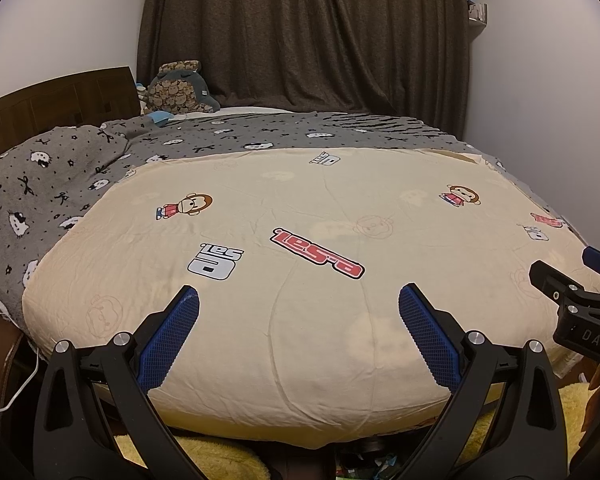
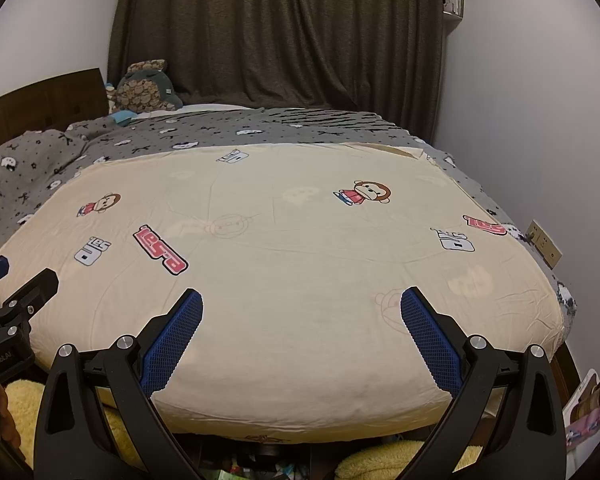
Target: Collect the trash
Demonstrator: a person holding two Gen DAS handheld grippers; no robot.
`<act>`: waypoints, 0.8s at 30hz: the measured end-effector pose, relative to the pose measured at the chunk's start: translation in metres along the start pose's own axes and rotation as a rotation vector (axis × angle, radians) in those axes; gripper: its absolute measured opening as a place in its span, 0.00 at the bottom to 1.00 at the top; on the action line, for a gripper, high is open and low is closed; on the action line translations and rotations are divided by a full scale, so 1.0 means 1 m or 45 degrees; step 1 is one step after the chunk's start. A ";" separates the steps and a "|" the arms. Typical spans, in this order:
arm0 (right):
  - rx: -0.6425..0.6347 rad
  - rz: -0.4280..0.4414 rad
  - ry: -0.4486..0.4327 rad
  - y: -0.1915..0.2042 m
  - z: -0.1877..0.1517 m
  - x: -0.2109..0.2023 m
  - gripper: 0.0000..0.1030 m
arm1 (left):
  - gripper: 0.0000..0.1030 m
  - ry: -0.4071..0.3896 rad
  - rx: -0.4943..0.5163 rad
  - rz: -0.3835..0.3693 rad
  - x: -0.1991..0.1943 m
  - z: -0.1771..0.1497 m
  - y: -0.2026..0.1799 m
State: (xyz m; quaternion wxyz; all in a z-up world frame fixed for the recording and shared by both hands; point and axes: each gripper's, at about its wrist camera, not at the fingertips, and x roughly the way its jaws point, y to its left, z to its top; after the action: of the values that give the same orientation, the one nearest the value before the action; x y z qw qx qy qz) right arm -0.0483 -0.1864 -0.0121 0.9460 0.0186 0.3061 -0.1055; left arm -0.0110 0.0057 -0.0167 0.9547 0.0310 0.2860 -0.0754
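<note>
My left gripper (image 1: pixel 299 300) is open and empty, held above the foot of a bed with a cream cartoon-print quilt (image 1: pixel 300 208). My right gripper (image 2: pixel 301 302) is open and empty too, over the same quilt (image 2: pixel 300 240). Each gripper shows at the edge of the other's view: the right one in the left wrist view (image 1: pixel 572 280) and the left one in the right wrist view (image 2: pixel 12 284). No trash lies on the quilt. Small colourful items (image 2: pixel 240 470) show on the floor under the bed's foot, too small to identify.
A grey patterned blanket (image 1: pixel 60 184) covers the bed's far and left side. A plush toy (image 1: pixel 180 88) sits by the wooden headboard (image 1: pixel 60 100). Dark curtains (image 1: pixel 300 32) hang behind. A yellow fluffy rug (image 2: pixel 380 460) lies below. A wall socket (image 2: pixel 544 244) is at right.
</note>
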 end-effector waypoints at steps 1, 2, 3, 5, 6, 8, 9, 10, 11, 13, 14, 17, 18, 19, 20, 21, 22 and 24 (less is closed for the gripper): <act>0.000 -0.001 0.000 0.000 0.000 0.000 0.97 | 0.92 0.001 0.002 0.008 0.000 0.000 0.000; 0.000 -0.001 0.000 0.000 0.000 0.000 0.97 | 0.92 0.003 0.001 0.017 0.001 0.001 0.000; 0.001 -0.001 0.000 0.000 0.000 0.000 0.97 | 0.92 0.004 -0.001 0.030 0.002 0.000 -0.001; 0.004 -0.004 0.002 -0.002 0.000 0.001 0.97 | 0.92 0.005 -0.006 0.042 0.002 0.001 0.000; 0.005 -0.005 0.002 -0.002 0.000 0.001 0.97 | 0.92 0.005 -0.010 0.042 0.002 0.002 0.001; 0.005 -0.006 0.003 -0.002 0.001 0.002 0.97 | 0.92 0.007 -0.023 0.028 0.002 0.002 0.002; 0.005 -0.007 0.003 -0.002 0.001 0.002 0.97 | 0.92 0.005 -0.031 0.020 0.002 0.002 0.003; 0.005 -0.005 0.002 -0.002 0.001 0.002 0.97 | 0.92 0.004 -0.036 0.015 0.002 0.003 0.004; 0.005 -0.005 0.002 -0.002 0.001 0.002 0.97 | 0.92 0.003 -0.041 0.014 0.002 0.003 0.004; 0.004 -0.006 0.004 -0.002 0.001 0.002 0.97 | 0.92 0.002 -0.042 0.014 0.002 0.003 0.004; 0.005 -0.007 0.004 -0.001 0.001 0.002 0.97 | 0.92 0.001 -0.040 0.015 0.002 0.003 0.004; 0.003 -0.007 0.008 -0.002 0.001 0.002 0.97 | 0.92 -0.003 -0.044 0.016 0.002 0.003 0.005; 0.003 -0.007 0.008 -0.002 0.001 0.003 0.97 | 0.92 -0.003 -0.046 0.015 0.002 0.004 0.005; 0.003 -0.008 0.008 -0.002 0.001 0.003 0.97 | 0.92 -0.003 -0.047 0.015 0.002 0.004 0.006; 0.002 -0.008 0.009 -0.002 0.001 0.003 0.97 | 0.92 -0.004 -0.046 0.017 0.003 0.004 0.006; 0.001 -0.007 0.009 -0.002 0.002 0.003 0.97 | 0.92 -0.007 -0.043 0.019 0.002 0.004 0.006; 0.001 -0.007 0.009 -0.002 0.002 0.003 0.97 | 0.92 -0.010 -0.044 0.020 0.002 0.004 0.006; 0.001 -0.007 0.010 -0.002 0.002 0.003 0.97 | 0.92 -0.012 -0.047 0.016 0.002 0.004 0.006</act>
State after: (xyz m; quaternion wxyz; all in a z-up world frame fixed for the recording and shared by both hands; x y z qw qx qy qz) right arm -0.0452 -0.1890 -0.0126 0.9444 0.0183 0.3099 -0.1083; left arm -0.0065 0.0112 -0.0143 0.9569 0.0147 0.2828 -0.0641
